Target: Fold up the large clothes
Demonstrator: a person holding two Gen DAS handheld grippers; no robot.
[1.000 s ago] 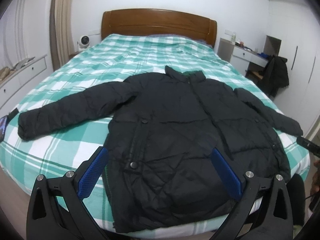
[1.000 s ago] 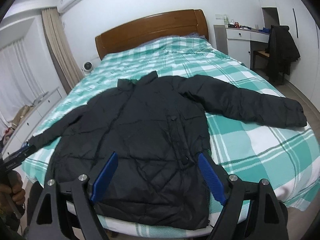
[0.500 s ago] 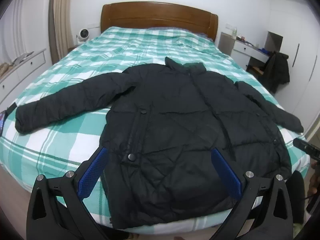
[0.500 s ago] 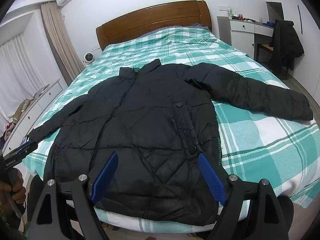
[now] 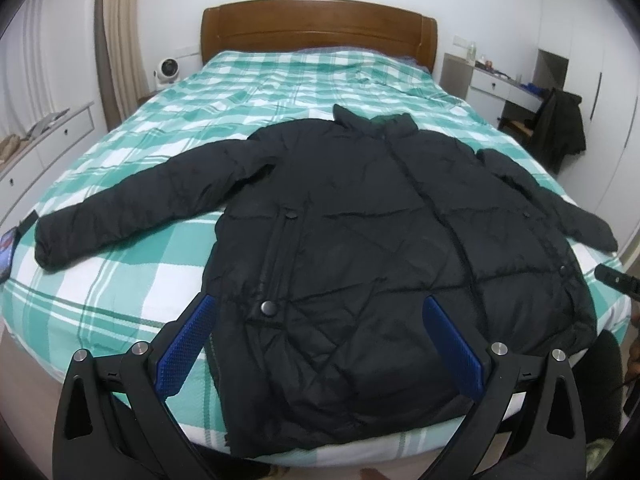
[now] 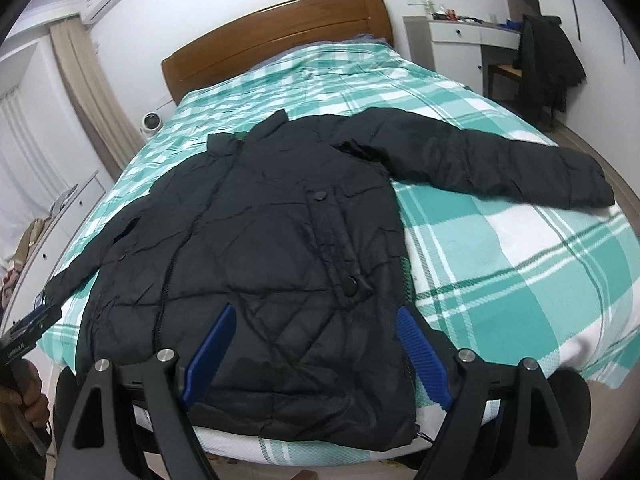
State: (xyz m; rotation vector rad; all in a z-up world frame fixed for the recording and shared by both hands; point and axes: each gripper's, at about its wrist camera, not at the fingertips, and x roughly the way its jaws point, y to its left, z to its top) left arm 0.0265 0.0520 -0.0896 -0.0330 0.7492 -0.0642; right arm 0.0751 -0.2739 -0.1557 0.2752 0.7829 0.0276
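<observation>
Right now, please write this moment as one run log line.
phase: before first fold | black jacket: flat on bed, sleeves spread | left gripper: open, empty | right gripper: open, empty

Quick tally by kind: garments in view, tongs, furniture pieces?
Black jackets: 2, one spread on the bed, one hung on the chair
Tongs: 2, left and right, both open
Furniture: 3, bed, desk, dresser
Total: 7
</observation>
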